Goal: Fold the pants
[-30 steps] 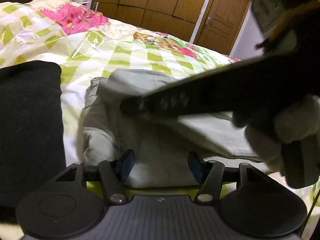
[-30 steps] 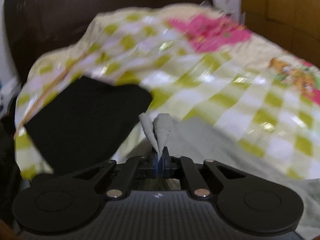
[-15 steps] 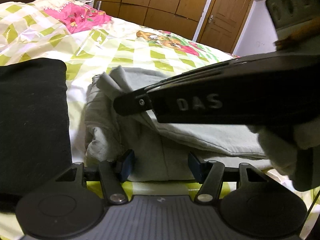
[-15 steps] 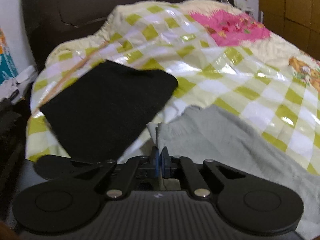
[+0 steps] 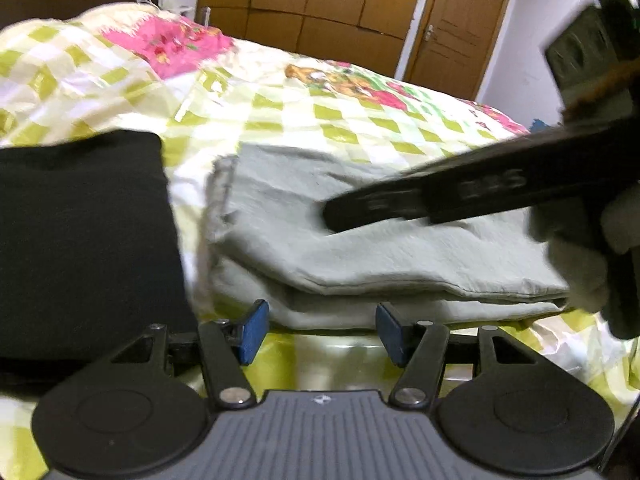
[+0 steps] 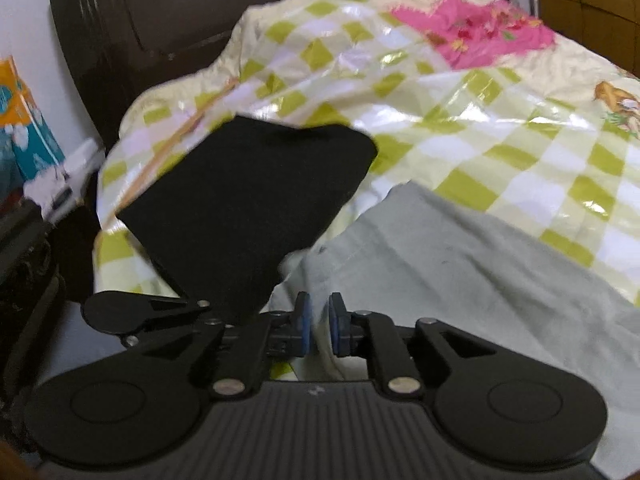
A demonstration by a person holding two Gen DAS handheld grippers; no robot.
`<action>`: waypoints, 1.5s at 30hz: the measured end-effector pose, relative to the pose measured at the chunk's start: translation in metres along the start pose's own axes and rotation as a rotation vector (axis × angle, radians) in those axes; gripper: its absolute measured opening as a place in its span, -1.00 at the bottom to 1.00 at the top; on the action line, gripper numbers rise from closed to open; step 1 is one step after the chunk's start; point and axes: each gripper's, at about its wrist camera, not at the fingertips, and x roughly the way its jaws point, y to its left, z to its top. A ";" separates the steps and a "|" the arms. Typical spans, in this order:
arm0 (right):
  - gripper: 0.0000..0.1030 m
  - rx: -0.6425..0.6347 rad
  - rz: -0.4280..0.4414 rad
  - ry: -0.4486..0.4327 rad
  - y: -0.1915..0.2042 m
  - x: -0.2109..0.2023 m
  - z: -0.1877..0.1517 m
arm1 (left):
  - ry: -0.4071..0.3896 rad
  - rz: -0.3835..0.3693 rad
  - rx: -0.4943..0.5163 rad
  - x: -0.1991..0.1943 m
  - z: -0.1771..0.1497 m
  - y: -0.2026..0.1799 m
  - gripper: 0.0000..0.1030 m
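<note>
Bed (image 5: pixel 280 120) with yellow-green checked cover filled mid-frame. Brown wooden wardrobe panels (image 5: pixel 320 4) ran along the top, a wooden door (image 5: pixel 460 40) at upper right beside white wall. Dark headboard (image 6: pixel 140 40) stood upper left in right view.

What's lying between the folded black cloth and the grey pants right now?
Only a bare strip of the green-checked bedspread separates the folded black cloth from the folded grey pants; the left wrist view shows it best.

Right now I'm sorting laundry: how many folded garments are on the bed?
2: grey pants in the middle of the bed, black garment just left of them. Others may lie outside the views.
</note>
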 end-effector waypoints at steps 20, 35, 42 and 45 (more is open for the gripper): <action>-0.68 0.501 -0.403 -0.061 -0.192 -0.080 -0.064 | 0.117 -0.017 0.159 0.084 0.042 -0.060 0.41; -0.41 0.579 -0.456 -0.083 -0.196 -0.168 -0.117 | 0.140 -0.051 0.241 0.093 0.044 -0.105 0.42; -0.38 0.716 -0.325 -0.070 -0.205 -0.163 -0.141 | 0.156 -0.029 0.260 0.095 0.048 -0.118 0.44; -0.34 0.723 -0.292 -0.062 -0.204 -0.154 -0.142 | 0.147 -0.032 0.273 0.093 0.050 -0.125 0.44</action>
